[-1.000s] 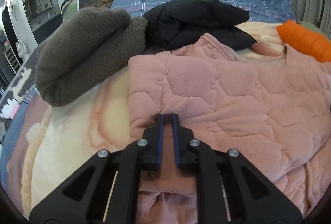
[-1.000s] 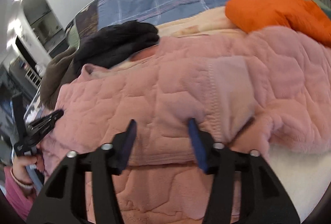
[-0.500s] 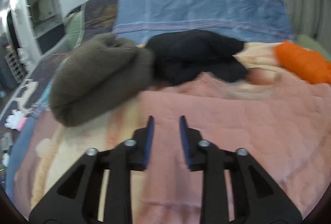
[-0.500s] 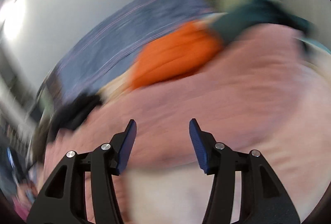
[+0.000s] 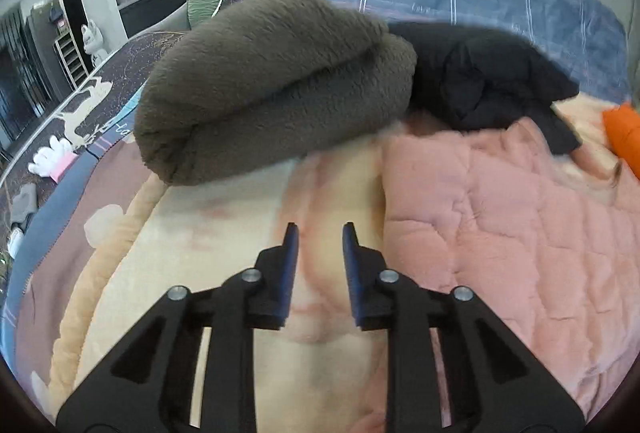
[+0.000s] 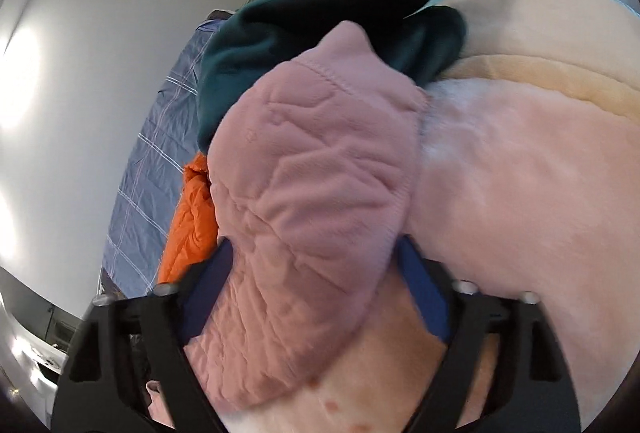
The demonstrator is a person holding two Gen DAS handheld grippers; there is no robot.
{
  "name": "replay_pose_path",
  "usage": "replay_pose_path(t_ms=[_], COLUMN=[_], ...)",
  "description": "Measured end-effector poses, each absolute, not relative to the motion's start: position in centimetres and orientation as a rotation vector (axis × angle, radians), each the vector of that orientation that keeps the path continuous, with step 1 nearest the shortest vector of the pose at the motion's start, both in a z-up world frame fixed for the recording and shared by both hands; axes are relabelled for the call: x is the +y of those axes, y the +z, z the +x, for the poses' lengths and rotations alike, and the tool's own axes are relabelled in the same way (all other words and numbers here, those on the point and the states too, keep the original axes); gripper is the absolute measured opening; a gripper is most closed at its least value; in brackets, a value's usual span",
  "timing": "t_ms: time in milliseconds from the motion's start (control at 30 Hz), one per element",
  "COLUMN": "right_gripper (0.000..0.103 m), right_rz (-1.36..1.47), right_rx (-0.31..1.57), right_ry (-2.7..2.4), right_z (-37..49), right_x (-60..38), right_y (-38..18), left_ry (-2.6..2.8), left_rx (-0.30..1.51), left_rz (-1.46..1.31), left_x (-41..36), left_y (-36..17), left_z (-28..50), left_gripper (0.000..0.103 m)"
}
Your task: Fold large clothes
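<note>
- Jaws of the left gripper (image 5: pixel 317 233) had just been closing, a narrow gap left, nothing between them, over the cream blanket (image 5: pixel 224 233).
- Right gripper (image 6: pixel 316 253) jaws had been closing around a fold of the pink quilted garment (image 6: pixel 316 169); probably pinched, hard to tell.
- That garment sprawled toward the bed's right edge, beside the brown fleece (image 5: pixel 272 81).

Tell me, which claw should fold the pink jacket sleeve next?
The right claw, probably. The pink jacket sleeve already sits between its fingers, and it has just been closing. The left claw hangs empty above the blanket, beside the jacket.
</note>
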State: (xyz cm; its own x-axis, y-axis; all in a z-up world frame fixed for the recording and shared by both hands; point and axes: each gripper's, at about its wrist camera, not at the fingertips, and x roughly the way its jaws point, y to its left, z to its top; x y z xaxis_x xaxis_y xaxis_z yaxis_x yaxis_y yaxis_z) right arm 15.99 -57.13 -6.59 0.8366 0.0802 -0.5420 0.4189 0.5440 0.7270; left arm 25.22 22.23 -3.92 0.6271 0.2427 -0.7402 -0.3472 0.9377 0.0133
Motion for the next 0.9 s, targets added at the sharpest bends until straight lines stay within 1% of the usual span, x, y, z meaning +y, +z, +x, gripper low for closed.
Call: replay_pose_path(t_ms=[33,67,100,167,267,367,400,433,467,500,533,567,600,633,667,733,800,833,867,900], right_gripper=[0.026,0.019,0.017,0.015,0.015,0.015,0.015,0.015,0.015,0.015,0.017,0.026,0.047,0.056,0.059,0.059,0.059,0.059,0.059,0.059], right_rz=[1.001,1.029,1.043,1.017,0.893,0.755,0.693,0.64,0.59,0.524,0.473,0.425,0.359,0.313,0.262,0.166,0.11,0.103,0.109,0.123], right_rx=[0.574,0.568,0.553,0.513,0.44,0.393,0.381,0.373,0.371,0.376,0.386,0.403,0.447,0.494,0.559,0.701,0.769,0.781,0.796,0.81], right_ry=[-0.212,-0.205,-0.211,-0.226,-0.162,-0.012,0.053,0.113,0.169,0.242,0.296,0.348,0.405,0.448,0.486,0.545,0.565,0.56,0.551,0.542], right_z=[16.3,16.5,16.2,15.8,15.6,16.2,16.5,16.9,17.1,17.3,17.2,17.5,18.0,18.3,18.6,18.8,18.0,17.7,17.3,17.0], right_x=[-56.9,-56.8,-56.9,-56.1,-51.9,-45.1,-42.0,-39.2,-36.4,-32.4,-29.2,-26.2,-22.2,-19.7,-17.2,-13.3,-12.0,-12.1,-12.8,-13.3], right_y=[-6.7,-6.6,-6.2,-4.7,-0.3,4.5,6.0,7.2,8.1,8.7,8.7,8.6,7.8,6.8,5.6,2.2,-0.1,-0.5,-1.0,-1.5], left_ry=[0.314,0.278,0.238,0.131,-0.033,-0.058,-0.044,-0.042,-0.053,-0.064,-0.079,-0.093,-0.113,-0.128,-0.154,-0.193,-0.249,-0.289,-0.316,-0.344], left_rx=[0.8,0.763,0.73,0.694,0.741,0.822,0.858,0.862,0.829,0.814,0.809,0.805,0.8,0.795,0.782,0.764,0.742,0.731,0.724,0.718], left_rz=[-0.163,-0.178,-0.177,-0.155,-0.161,-0.153,-0.154,-0.162,-0.17,-0.187,-0.222,-0.243,-0.27,-0.295,-0.339,-0.398,-0.455,-0.48,-0.489,-0.495], left_x=[22.0,21.7,21.0,18.9,15.8,13.7,13.4,13.5,13.7,14.0,14.6,15.0,15.5,15.6,16.4,16.9,17.6,17.8,17.9,17.8], left_y=[-3.1,-2.0,-1.0,0.5,0.2,-2.8,-4.7,-6.0,-6.8,-6.7,-6.3,-6.2,-6.3,-6.5,-6.6,-6.5,-6.5,-6.3,-6.0,-5.7], left_z=[24.7,23.9,23.4,22.9,24.3,26.2,26.8,27.1,26.8,26.4,26.1,25.8,25.6,25.6,25.4,25.1,24.7,24.3,24.0,23.7], left_gripper=[0.021,0.021,0.021,0.021,0.021,0.023,0.023,0.023,0.023,0.023,0.023,0.023,0.023,0.023,0.023,0.025,0.032,0.039,0.05,0.056])
